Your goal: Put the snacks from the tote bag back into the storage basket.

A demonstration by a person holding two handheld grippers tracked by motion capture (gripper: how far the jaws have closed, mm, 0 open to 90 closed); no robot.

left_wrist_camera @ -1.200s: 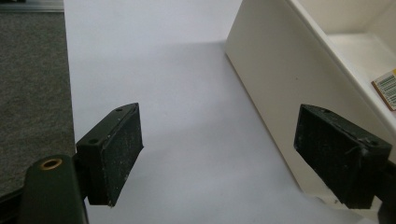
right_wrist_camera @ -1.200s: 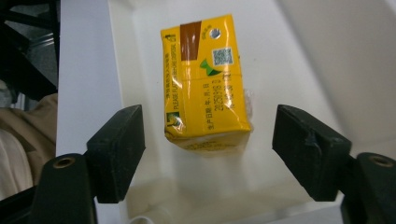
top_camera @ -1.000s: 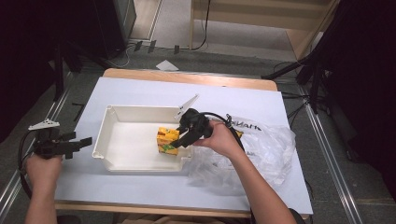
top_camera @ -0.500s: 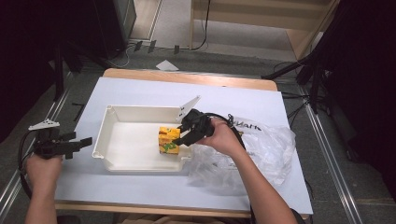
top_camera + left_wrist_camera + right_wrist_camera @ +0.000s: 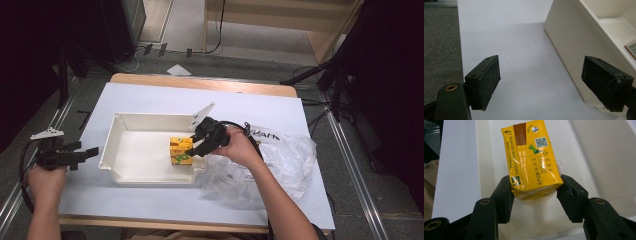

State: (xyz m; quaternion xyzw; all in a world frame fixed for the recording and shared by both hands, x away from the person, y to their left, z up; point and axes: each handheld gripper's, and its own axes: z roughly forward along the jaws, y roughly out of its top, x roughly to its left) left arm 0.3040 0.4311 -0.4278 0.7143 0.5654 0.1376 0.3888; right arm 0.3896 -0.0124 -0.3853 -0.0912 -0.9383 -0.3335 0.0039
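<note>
A yellow drink carton (image 5: pixel 181 150) stands in the right front part of a white tray (image 5: pixel 150 116). My right gripper (image 5: pixel 194 145) reaches over the tray's right wall and is shut on the carton (image 5: pixel 531 162). Both pads press its near end, which is slightly crumpled. These jaws have just closed in and then eased open a little, with the carton still between them. My left gripper (image 5: pixel 85 149) hovers over the table left of the tray. It is open with nothing between its pads (image 5: pixel 486 82), next to the tray's outer wall (image 5: pixel 574 45).
A crumpled clear plastic bag (image 5: pixel 270 165) lies on the white table cover (image 5: pixel 150 97) right of the tray, under my right forearm. A dark floor strip (image 5: pixel 441 50) runs along the table's left edge.
The right jaws have drawn in on the carton. Both hands and the carton have stayed where they were.
</note>
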